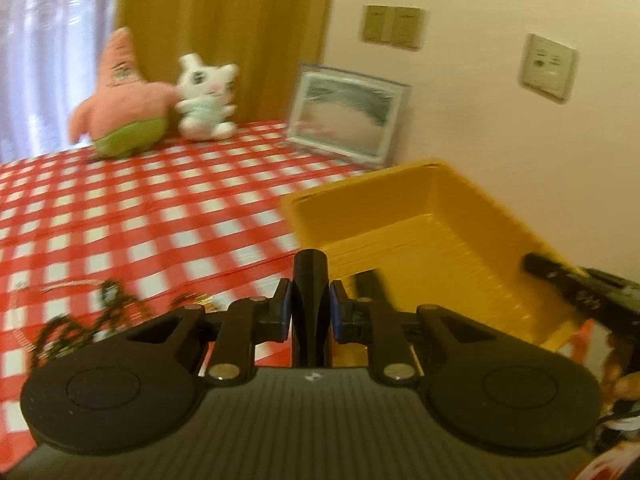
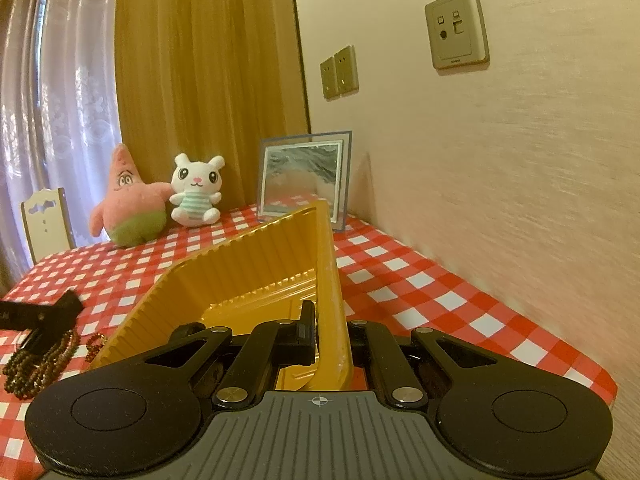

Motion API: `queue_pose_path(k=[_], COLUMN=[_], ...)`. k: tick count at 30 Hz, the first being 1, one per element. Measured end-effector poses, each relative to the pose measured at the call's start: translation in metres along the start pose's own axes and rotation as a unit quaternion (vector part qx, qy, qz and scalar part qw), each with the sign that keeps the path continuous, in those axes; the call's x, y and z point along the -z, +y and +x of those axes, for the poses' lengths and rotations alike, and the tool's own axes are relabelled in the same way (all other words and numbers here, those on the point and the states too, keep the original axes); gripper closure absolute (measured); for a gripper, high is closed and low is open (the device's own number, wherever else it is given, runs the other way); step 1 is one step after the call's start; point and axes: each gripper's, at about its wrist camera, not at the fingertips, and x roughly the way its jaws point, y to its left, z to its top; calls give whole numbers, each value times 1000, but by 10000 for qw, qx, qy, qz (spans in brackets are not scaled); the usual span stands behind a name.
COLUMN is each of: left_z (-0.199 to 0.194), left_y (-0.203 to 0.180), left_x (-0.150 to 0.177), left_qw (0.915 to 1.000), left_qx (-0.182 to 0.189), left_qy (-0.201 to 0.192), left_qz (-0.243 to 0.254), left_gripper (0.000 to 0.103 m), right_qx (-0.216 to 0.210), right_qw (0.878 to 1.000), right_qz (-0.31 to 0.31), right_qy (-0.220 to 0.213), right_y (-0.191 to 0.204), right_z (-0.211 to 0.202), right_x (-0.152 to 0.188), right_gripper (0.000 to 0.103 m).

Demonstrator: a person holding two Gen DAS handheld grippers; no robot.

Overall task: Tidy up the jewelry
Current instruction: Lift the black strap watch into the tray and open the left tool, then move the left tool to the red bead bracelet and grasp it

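A yellow plastic tray (image 2: 256, 264) is tilted up off the checked tablecloth; my right gripper (image 2: 326, 320) is shut on its near wall. In the left wrist view the tray (image 1: 420, 224) is empty and the right gripper (image 1: 560, 276) shows at its right rim. My left gripper (image 1: 310, 276) is shut and empty, just left of the tray. Dark beaded bracelets (image 2: 40, 360) lie on the cloth left of the tray, under the left gripper's tip (image 2: 60, 308). They show blurred in the left wrist view (image 1: 80, 320).
A pink starfish plush (image 2: 128, 204), a white bunny plush (image 2: 196, 192) and a framed picture (image 2: 304, 176) stand at the table's far edge. A wall (image 2: 500, 180) runs along the table's right side. A small white chair back (image 2: 46, 224) stands at the far left.
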Motion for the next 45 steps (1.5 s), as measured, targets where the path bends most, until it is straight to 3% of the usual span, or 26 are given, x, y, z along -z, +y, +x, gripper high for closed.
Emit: queue_pose_path(k=[8,19,26,31,36,45], left_z=[44,82,62,31,2,-17], left_y=[-34,-57,-53,-28,12,59], left_x=[-7,3,2,1,8,32], left_qw=[9970,9902,9922,9960,9981,9939], left_qx=[662,982,998,725,126,-675], left_qy=[380,980,746,482,357,469], left_qz=[86,129,51,-192,-483,-729], left_gripper=[86,86,82,82,82,80], right_qx=[-5,-16,-19,-21,-13,92], right_qw=[10000,10000,10000,10000,10000,10000], right_qz=[-7,-6,-1,0,11,-2], right_qy=[-4,-6,-8,-10,-9,-20], right_y=[1,2,2,3,2,2], right_z=[0,1,0,0,0,1], right_x=[-1,-1,-1,-1,-1,1], right_gripper=[98,98,98,98,98,98])
